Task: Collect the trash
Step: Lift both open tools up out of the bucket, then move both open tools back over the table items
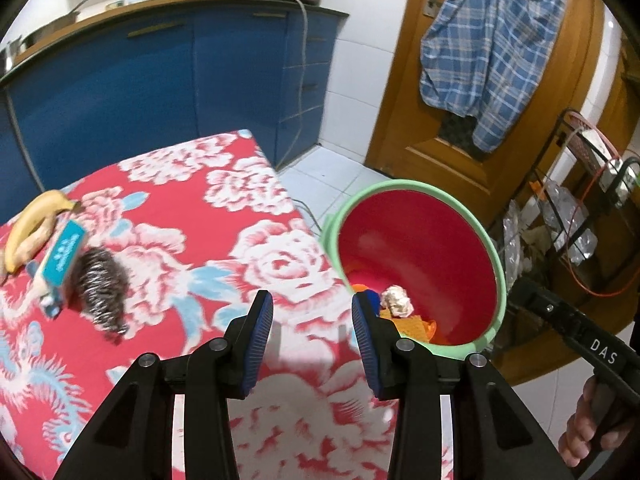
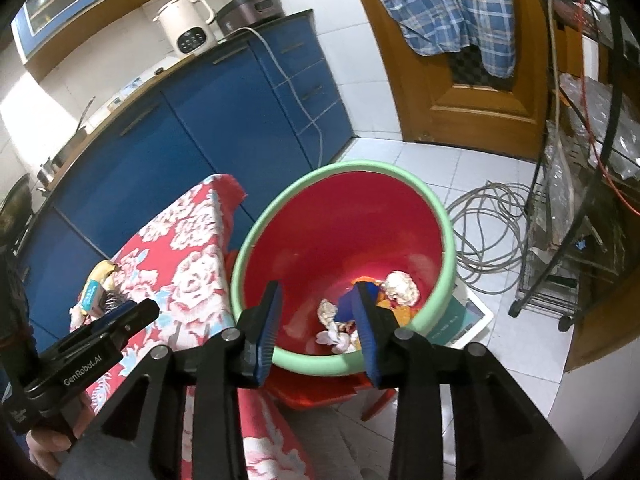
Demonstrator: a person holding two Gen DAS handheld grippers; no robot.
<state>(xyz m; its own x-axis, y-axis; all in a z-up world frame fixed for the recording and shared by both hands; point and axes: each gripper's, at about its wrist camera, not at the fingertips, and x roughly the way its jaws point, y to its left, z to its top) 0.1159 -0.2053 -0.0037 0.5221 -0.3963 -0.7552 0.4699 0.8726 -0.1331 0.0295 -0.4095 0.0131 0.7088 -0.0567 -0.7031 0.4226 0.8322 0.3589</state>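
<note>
- We see our left hand-held gripper spread wide and holding nothing, above the right edge of the counter, which wears a red floral cloth.
- Just to the right of this hand-held gripper, beside the counter edge, stands the red trash bucket with its green rim; its open mouth faces up at us.
- In the bottom of the bucket lies a crumpled white paper ball on orange and blue scraps.
- Well to the left of the left hand-held gripper, on the counter, lie a banana peel, a teal box and a black-and-white striped wrapper, the 3 touching or nearly so.
- Our right hand-held gripper is also spread wide and empty, hovering directly above the bucket's mouth.
- Between and just beyond its fingers, on the bucket floor, we see white crumpled tissues.
- To its left the other tool's black body shows above the cloth.
- A coiled grey cable lies on the tiled floor to the right, beyond the bucket.
</note>
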